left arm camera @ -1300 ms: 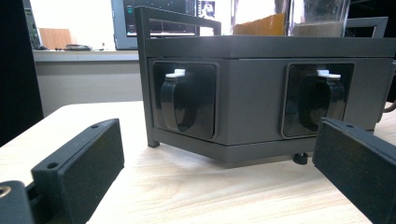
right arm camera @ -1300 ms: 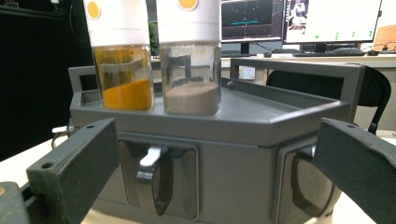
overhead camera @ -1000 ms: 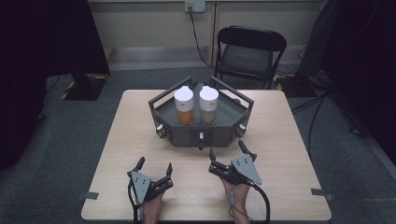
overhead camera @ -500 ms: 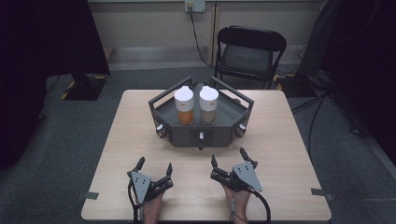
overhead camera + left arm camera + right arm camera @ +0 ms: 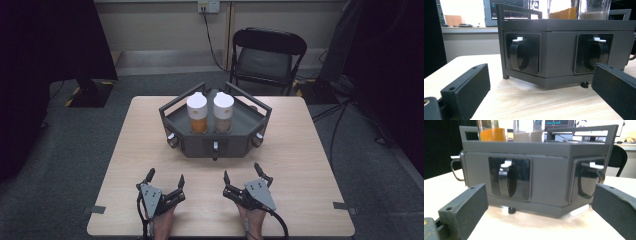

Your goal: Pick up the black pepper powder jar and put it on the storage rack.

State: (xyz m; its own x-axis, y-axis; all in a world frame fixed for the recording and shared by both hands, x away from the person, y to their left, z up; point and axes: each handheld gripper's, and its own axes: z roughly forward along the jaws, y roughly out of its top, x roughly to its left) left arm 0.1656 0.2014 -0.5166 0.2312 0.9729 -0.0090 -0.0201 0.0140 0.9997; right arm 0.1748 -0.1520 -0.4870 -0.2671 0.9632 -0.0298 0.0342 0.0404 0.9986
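Observation:
A dark grey six-sided stand (image 5: 200,146) sits mid-table with black ring handles set in its front faces (image 5: 520,53) (image 5: 507,180). On its top tray stand two clear jars with white lids: one with orange contents (image 5: 197,113), one with tan contents (image 5: 223,112). My left gripper (image 5: 165,179) rests near the table's front edge, left of centre, open with nothing between its jaws (image 5: 541,90). My right gripper (image 5: 243,174) lies beside it, right of centre, also open and empty (image 5: 539,210). Both point at the stand, a short way off from it.
The light wooden table (image 5: 310,150) has bare room on both sides of the stand and between the grippers. A black folding chair (image 5: 267,57) stands behind the far edge. Dark curtains and cables flank the floor.
The right gripper has shifted slightly toward the front edge and turned a little. The left gripper, stand and jars have not moved.

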